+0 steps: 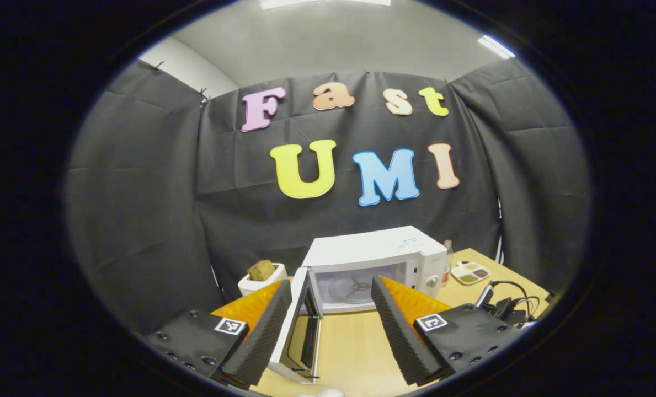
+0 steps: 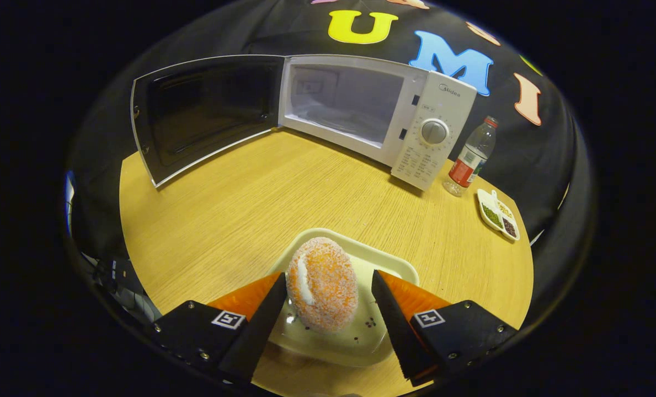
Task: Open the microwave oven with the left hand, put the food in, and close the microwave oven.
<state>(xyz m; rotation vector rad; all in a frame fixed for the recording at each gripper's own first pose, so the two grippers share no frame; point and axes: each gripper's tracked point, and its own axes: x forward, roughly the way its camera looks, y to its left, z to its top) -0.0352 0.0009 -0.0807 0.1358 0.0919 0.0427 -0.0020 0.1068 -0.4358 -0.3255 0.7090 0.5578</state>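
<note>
Left gripper view: left tool (image 1: 331, 300) spread wide, holding nothing, facing the microwave (image 1: 380, 264) with door (image 1: 297, 331) swung open. Right gripper view: right tool (image 2: 328, 300) wide, straddling the food (image 2: 322, 284) on its plate (image 2: 361, 342) on the worktop (image 2: 261, 204); contact unclear.

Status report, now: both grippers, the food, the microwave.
Left gripper open, holding nothing. Right gripper open around the sugared bun on its plate, no squeeze visible. Microwave door wide open, path clear.
</note>
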